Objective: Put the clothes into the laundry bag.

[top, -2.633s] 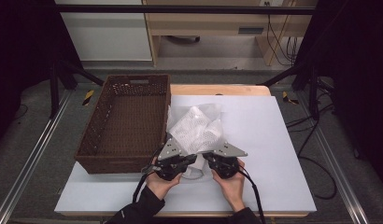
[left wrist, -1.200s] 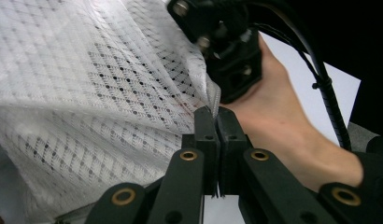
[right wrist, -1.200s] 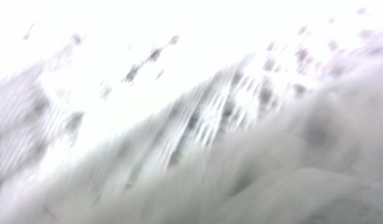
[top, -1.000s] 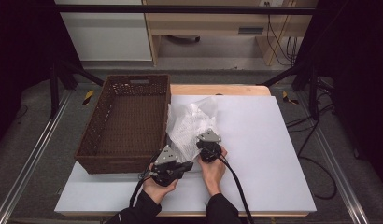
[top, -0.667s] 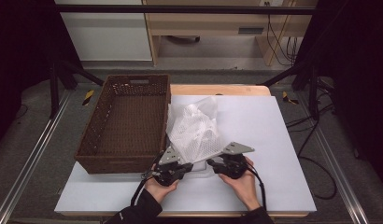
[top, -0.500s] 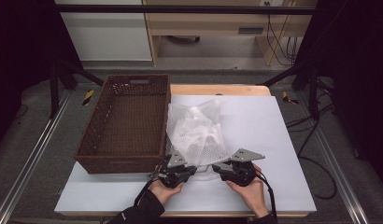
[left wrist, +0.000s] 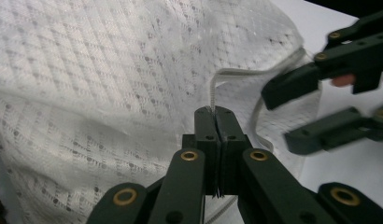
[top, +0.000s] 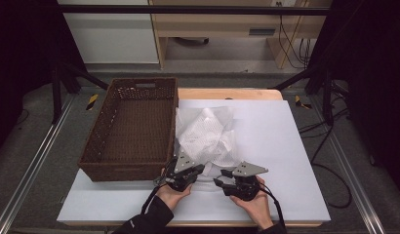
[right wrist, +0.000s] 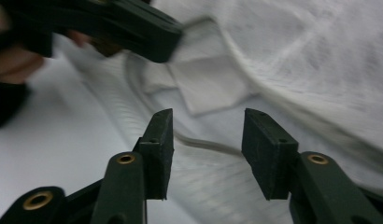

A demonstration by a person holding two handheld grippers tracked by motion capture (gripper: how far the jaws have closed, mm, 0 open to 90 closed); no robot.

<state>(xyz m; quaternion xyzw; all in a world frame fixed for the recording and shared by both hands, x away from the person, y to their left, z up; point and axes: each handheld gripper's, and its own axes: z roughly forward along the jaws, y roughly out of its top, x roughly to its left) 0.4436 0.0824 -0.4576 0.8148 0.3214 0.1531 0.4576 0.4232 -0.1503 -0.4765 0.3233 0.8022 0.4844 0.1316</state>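
At the bench's near edge | we pin the white knitted garment's [top: 206,136] hem, left gripper [left wrist: 216,122] fingers pressed together on it | right gripper [right wrist: 207,135] fingers spread, have just been closing, astride the seam to spread it flat | brown wicker basket [top: 103,165] beside.

white openwork knit cloth garment [top: 208,139], matt; dark woven wicker basket [top: 132,168]; smooth white table [top: 286,146].

A dark brown wicker basket [top: 132,129] is seen standing on the left part of a white table top [top: 286,146], with a cut-out handle in its far wall. Behind the table, a pale wooden bench [top: 227,22] and hanging cables [top: 286,36] are seen.
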